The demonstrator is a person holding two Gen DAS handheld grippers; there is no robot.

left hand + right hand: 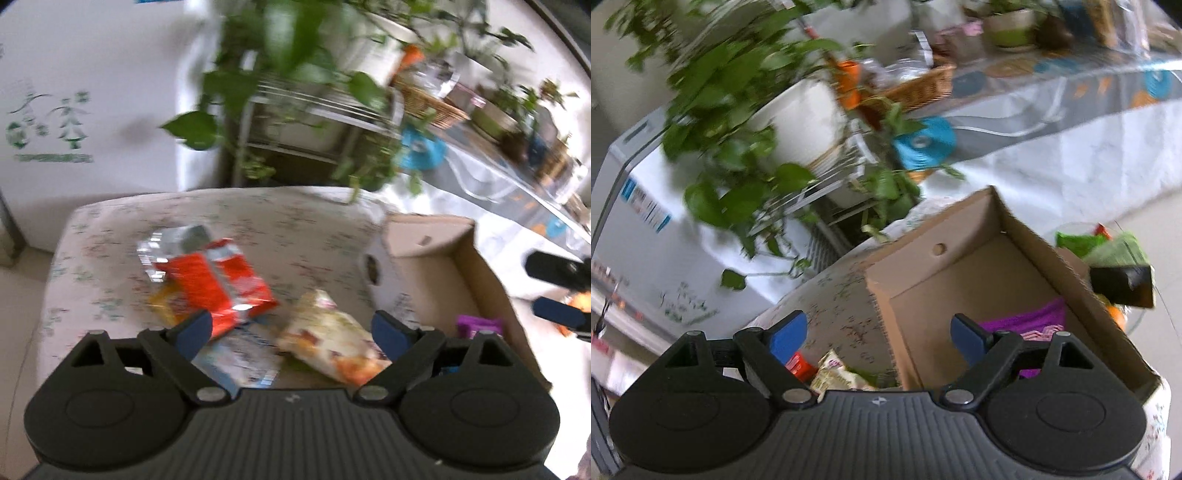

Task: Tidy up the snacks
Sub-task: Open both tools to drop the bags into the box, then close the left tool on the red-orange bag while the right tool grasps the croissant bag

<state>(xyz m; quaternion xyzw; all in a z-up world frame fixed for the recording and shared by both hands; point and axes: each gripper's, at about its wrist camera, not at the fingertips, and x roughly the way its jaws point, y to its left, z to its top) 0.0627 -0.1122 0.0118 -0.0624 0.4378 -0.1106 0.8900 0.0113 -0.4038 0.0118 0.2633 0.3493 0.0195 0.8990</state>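
**Floral cushion, snack packets and a cardboard box**

Floral-print fabric covers the cushioned seat (122,236) where a red snack packet (218,280), a pale yellow-orange packet (332,343) and a light blue packet (240,362) lie close together. Just beside them sits an open cardboard box (964,266) holding a purple packet (1030,321). Leafy houseplants (280,59) and a cloth-covered table (1052,147) stand behind. Motion blur hides all packet lettering. Left gripper (291,328) hangs over the packets, tilted downward, jaws spread and empty; right gripper (879,332) straddles the box's near wall, jaws likewise released.

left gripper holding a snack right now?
No, the left gripper is open and empty above the snack packets on the cushion.
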